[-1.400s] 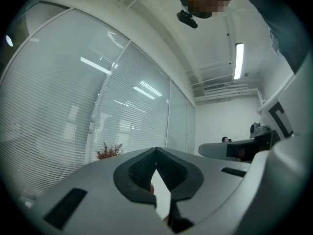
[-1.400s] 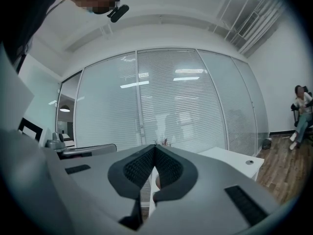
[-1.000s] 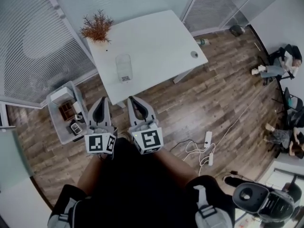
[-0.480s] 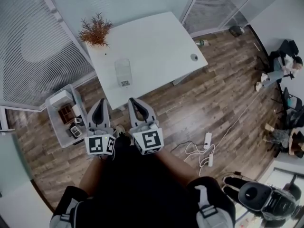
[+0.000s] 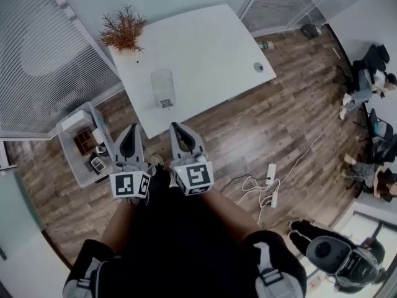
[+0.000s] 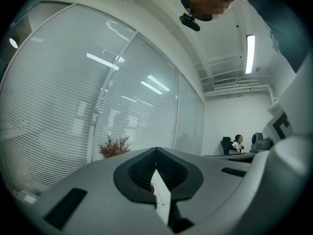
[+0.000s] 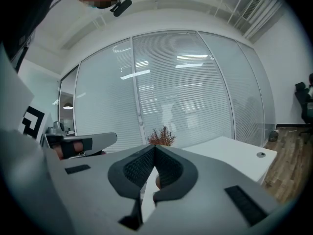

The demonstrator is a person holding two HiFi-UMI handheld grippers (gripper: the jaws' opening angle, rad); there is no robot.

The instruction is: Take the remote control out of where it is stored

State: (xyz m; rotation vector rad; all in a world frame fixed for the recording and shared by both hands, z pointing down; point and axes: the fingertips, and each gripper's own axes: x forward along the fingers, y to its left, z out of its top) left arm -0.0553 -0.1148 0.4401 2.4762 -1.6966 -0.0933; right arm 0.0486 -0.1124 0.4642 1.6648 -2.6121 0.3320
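I cannot tell the remote control apart in any view. A clear container (image 5: 162, 87) lies on the white table (image 5: 205, 48), with a small dark-and-white thing at its near end. A grey open bin (image 5: 69, 157) on the floor at the left holds boxes and a small dark device (image 5: 97, 164). My left gripper (image 5: 131, 128) (image 6: 156, 150) and right gripper (image 5: 174, 126) (image 7: 155, 146) hang side by side in front of the person's body, short of the table's near edge. Both are shut with nothing between the jaws.
A potted dry plant (image 5: 123, 35) stands at the table's far left corner, and a round grommet (image 5: 258, 67) sits at its right corner. A power strip with cables (image 5: 271, 185) lies on the wood floor at the right. People sit at the far right (image 5: 372, 79). Glass walls with blinds stand behind the table.
The head view has shifted slightly, so the table and bin sit a little differently in the frame. Both grippers stay shut, side by side in front of the body.
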